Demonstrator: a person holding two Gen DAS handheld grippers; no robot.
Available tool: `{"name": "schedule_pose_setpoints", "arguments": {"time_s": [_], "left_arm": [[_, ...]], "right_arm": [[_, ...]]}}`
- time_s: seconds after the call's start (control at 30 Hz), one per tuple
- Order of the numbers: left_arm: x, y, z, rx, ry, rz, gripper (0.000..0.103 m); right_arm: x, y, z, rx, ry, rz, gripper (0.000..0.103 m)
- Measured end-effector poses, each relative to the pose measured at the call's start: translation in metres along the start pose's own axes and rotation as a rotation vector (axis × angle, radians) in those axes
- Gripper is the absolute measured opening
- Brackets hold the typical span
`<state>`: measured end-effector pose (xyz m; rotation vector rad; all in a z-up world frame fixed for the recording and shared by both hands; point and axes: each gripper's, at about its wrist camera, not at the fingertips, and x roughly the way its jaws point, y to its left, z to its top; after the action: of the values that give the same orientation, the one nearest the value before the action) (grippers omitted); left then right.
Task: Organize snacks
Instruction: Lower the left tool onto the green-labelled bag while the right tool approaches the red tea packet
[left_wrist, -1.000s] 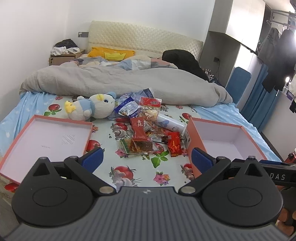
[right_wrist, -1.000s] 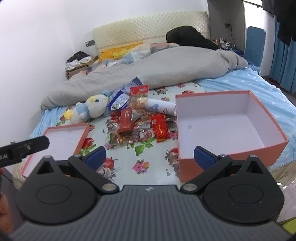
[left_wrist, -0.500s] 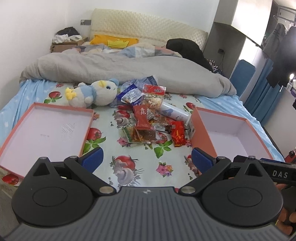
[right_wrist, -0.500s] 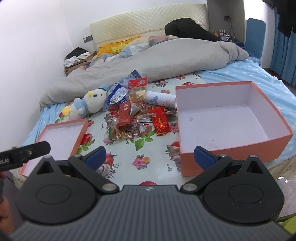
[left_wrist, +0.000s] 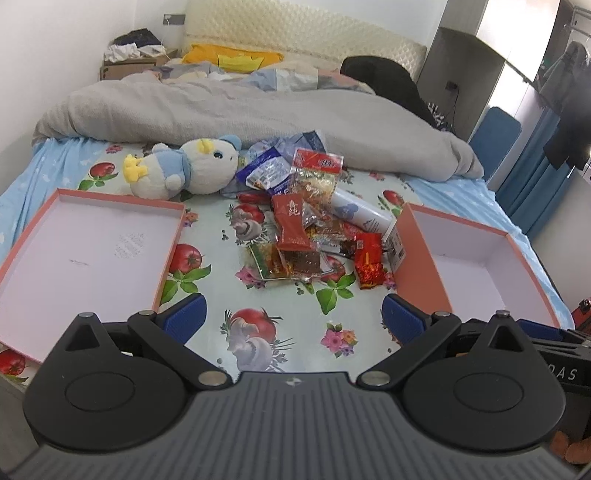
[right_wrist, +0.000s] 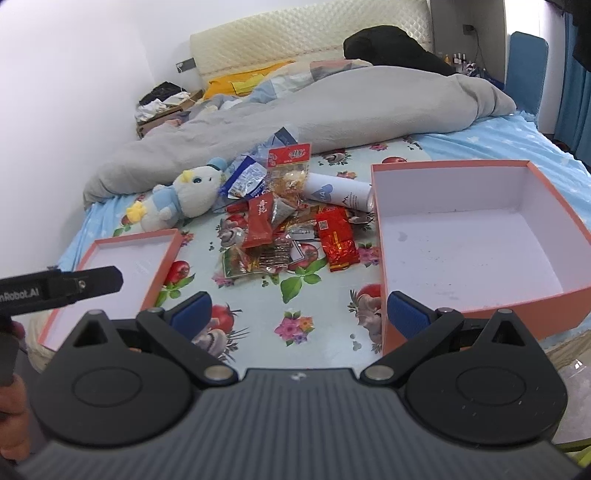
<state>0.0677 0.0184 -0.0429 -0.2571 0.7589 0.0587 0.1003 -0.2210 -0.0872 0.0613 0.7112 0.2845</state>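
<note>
A heap of snack packets (left_wrist: 306, 229) (right_wrist: 288, 229) lies mid-bed on the flowered sheet, among them a red sachet (left_wrist: 291, 221), a red foil pack (left_wrist: 369, 260) (right_wrist: 338, 243) and a white can (left_wrist: 360, 214) (right_wrist: 338, 192). An orange box (left_wrist: 421, 258) (right_wrist: 480, 310) with a white inside stands right of the heap, with nothing in it. Its shallow lid (left_wrist: 22, 236) (right_wrist: 162, 273) lies to the left. My left gripper (left_wrist: 293, 317) and right gripper (right_wrist: 299, 314) both hang open above the near edge of the bed, short of the heap, holding nothing.
A plush duck (left_wrist: 184, 170) (right_wrist: 177, 199) lies behind the lid, touching the heap's far left. A grey duvet (left_wrist: 221, 107) covers the far half of the bed. The left gripper's body (right_wrist: 59, 286) shows at the left of the right wrist view. A blue chair (left_wrist: 495, 129) stands at the right.
Both grippers have risen and tilted down over the bed, and the heap and boxes now sit nearer the middle of each view. Nothing on the bed has moved.
</note>
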Motion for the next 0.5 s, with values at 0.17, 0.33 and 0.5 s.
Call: {"name": "schedule_pose_setpoints", "arguments": {"time_s": [0.17,0.33,0.5], "left_arm": [[0.025,0.008,0.005,-0.007,0.04,0.021,0.103],[0.056,0.016,0.008,0.003,0.081,0.045,0.103],[0.093,0.024,0.013,0.003,0.139,0.058,0.102]], "right_arm": [[0.016,0.002,0.006,-0.011,0.025,0.026,0.093],[0.038,0.011,0.009,-0.044,0.057,0.036,0.073],[0.063,0.015,0.012,-0.07,0.086,0.037,0.069]]}}
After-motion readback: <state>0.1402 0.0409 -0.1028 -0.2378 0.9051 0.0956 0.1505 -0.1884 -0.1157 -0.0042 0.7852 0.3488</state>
